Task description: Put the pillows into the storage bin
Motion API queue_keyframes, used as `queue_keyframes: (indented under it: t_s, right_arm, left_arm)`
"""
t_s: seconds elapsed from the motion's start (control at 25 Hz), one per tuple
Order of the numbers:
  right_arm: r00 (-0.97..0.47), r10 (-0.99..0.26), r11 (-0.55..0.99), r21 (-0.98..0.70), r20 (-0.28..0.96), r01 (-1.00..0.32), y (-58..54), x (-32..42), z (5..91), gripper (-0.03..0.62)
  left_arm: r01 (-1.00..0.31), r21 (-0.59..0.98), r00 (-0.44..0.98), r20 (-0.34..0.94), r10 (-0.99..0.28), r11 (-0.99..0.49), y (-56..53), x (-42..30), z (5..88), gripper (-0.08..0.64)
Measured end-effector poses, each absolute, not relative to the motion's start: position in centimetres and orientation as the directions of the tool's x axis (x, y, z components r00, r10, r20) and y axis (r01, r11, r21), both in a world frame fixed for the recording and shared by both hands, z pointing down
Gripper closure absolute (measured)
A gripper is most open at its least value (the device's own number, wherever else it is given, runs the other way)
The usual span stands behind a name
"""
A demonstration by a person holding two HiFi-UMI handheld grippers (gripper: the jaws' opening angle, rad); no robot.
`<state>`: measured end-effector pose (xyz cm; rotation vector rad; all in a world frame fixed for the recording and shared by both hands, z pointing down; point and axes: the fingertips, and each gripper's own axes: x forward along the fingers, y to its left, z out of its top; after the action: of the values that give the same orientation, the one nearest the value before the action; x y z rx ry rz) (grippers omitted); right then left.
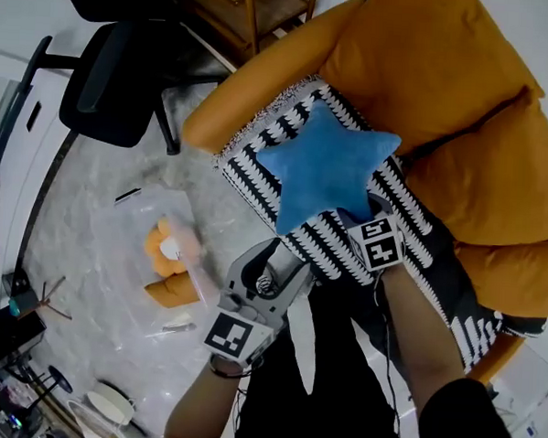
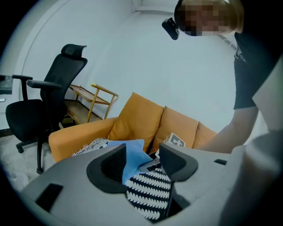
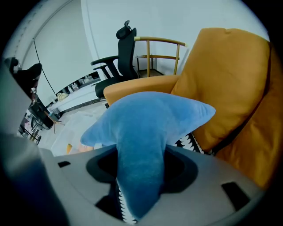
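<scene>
A blue star pillow (image 1: 324, 166) lies on a black-and-white patterned pillow (image 1: 259, 149), both held above the orange sofa (image 1: 464, 95). My right gripper (image 1: 361, 215) is shut on one arm of the star (image 3: 146, 119), which fills the gap between the jaws (image 3: 141, 165). My left gripper (image 1: 286, 260) is shut on the near edge of the patterned pillow (image 2: 148, 194), with a corner of the star (image 2: 132, 154) beside its left jaw. On the floor to the left sits the clear storage bin (image 1: 132, 224) with an orange plush pillow (image 1: 167, 254) inside.
A black office chair (image 1: 116, 77) stands beyond the sofa's arm, and a wooden rack (image 1: 257, 11) behind it. Small clutter lines the floor's lower left edge (image 1: 11, 337). A white cabinet (image 1: 22, 127) stands at the far left.
</scene>
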<state>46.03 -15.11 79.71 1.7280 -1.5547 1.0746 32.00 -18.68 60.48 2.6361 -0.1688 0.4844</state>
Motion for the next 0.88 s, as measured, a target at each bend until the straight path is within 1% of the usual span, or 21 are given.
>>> queue_keyframes:
  t_s: [0.12,0.32,0.52,0.68,0.88]
  right_arm:
    - [0.007,-0.545,-0.163,-0.098,0.839,-0.982,-14.5,44.8,76.4,0.348]
    - [0.035,-0.617,-0.147,-0.072,0.786,-0.986,-15.2,43.2,68.9,0.348]
    - [0.066,-0.716,-0.104,-0.013,0.695,-0.994,-17.1,41.7,59.4,0.348]
    - [0.073,-0.790,-0.059,0.043,0.609,-0.997,-19.6,40.9,51.8,0.348]
    - [0.057,-0.859,-0.015,0.087,0.509,-0.996,-22.1,38.3,44.1,0.348]
  left_arm:
    - [-0.187,0.407,0.938,0.345,-0.039,-0.894,-19.0,31.4,58.5,0.339]
    - [-0.154,0.391,0.953,0.301,-0.031,-0.907,-19.2,30.7,54.7,0.339]
    - [-0.123,0.337,0.969,0.245,-0.039,-0.933,-19.9,30.0,48.7,0.339]
    - [-0.124,0.262,0.981,0.179,-0.078,-0.957,-21.4,29.5,43.0,0.339]
    - [-0.181,0.182,0.980,0.115,-0.162,-0.967,-23.5,26.7,37.0,0.339]
